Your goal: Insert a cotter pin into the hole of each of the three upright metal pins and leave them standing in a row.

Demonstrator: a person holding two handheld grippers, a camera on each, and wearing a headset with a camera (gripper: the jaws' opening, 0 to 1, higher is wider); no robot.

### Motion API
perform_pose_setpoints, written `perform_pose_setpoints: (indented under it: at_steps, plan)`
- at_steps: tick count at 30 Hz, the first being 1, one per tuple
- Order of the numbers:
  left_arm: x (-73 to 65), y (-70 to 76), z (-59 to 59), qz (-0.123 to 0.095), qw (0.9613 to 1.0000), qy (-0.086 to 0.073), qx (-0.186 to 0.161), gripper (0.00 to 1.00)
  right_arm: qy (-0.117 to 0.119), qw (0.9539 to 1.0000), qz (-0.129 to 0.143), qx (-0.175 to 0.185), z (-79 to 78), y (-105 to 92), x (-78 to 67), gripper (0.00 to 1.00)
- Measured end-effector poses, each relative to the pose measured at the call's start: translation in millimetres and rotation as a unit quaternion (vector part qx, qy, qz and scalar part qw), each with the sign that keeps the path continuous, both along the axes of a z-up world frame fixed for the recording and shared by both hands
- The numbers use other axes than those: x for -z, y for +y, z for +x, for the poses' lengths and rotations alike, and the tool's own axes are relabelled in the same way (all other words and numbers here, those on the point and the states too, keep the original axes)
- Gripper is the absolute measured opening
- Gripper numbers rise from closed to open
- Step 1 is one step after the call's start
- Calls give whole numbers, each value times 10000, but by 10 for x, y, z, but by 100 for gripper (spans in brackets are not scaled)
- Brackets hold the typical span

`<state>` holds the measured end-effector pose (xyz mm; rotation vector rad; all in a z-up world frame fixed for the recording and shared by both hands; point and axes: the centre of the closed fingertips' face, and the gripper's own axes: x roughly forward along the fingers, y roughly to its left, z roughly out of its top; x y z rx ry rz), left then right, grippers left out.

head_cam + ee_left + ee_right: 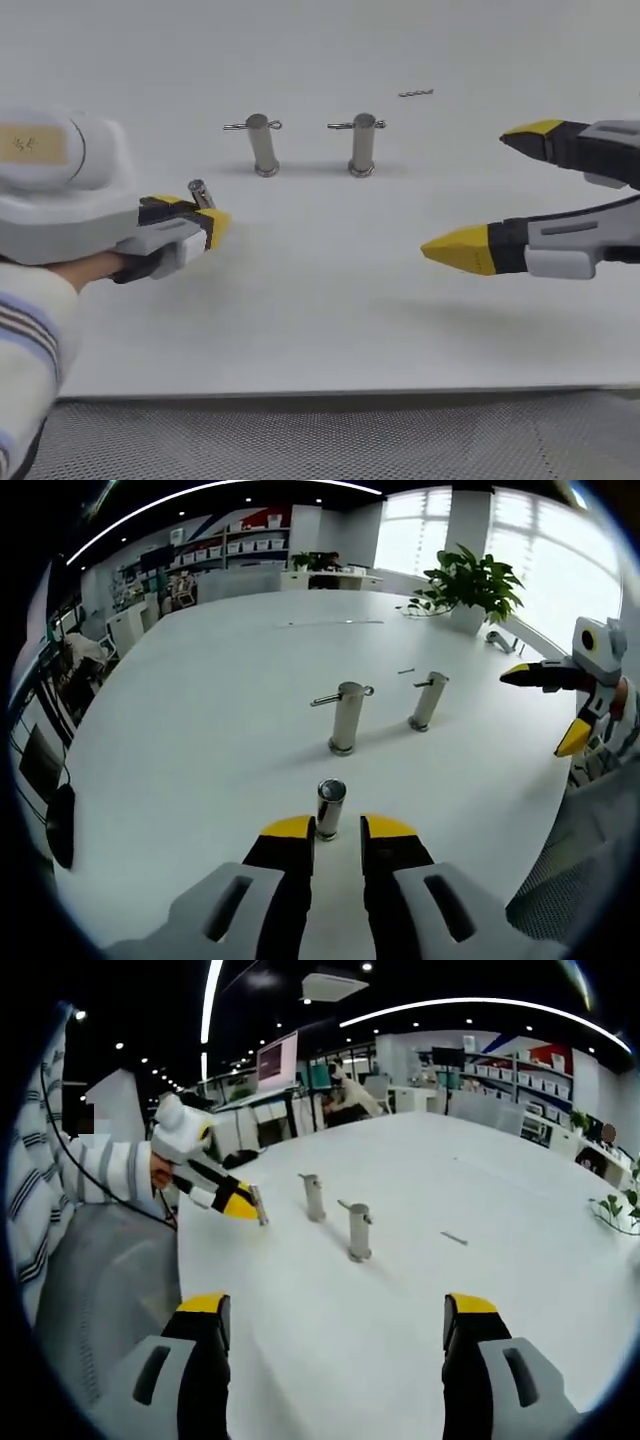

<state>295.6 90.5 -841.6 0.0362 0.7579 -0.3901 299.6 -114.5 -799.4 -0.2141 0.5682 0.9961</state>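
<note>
Two upright metal pins (263, 145) (362, 145) stand side by side at the back, each with a cotter pin through its top. A third metal pin (197, 191) (330, 807), with nothing through it, stands upright between the yellow tips of my left gripper (208, 218) (337, 828), which is shut on it to the left of the row. My right gripper (470, 195) (335, 1305) hovers open and holds nothing, right of the row. A loose cotter pin (415, 93) (455, 1238) lies flat beyond the right-hand pin.
The white table (320, 320) has bare room in front of the pins; its front edge runs just below my grippers. A potted plant (470, 580) stands at the table's far side in the left gripper view. A striped sleeve (25, 340) shows at the lower left.
</note>
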Motion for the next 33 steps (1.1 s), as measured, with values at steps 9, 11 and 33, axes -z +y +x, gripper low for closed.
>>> perform_pose_setpoints:
  at_steps: [9, 11, 33]
  plan:
    - [-105, -46, -99, -6, 9986, -102, 519, 29, -109, 9994, -291, -152, 201, -111, -39, 88]
    - [-124, -33, -112, 25, 9979, -174, 622, 32, -149, 9989, -389, -194, 267, -145, -43, 88]
    - [-418, -303, -426, 75, 9824, -413, 1818, 94, -31, 9901, -1060, -922, 897, -183, 49, 79]
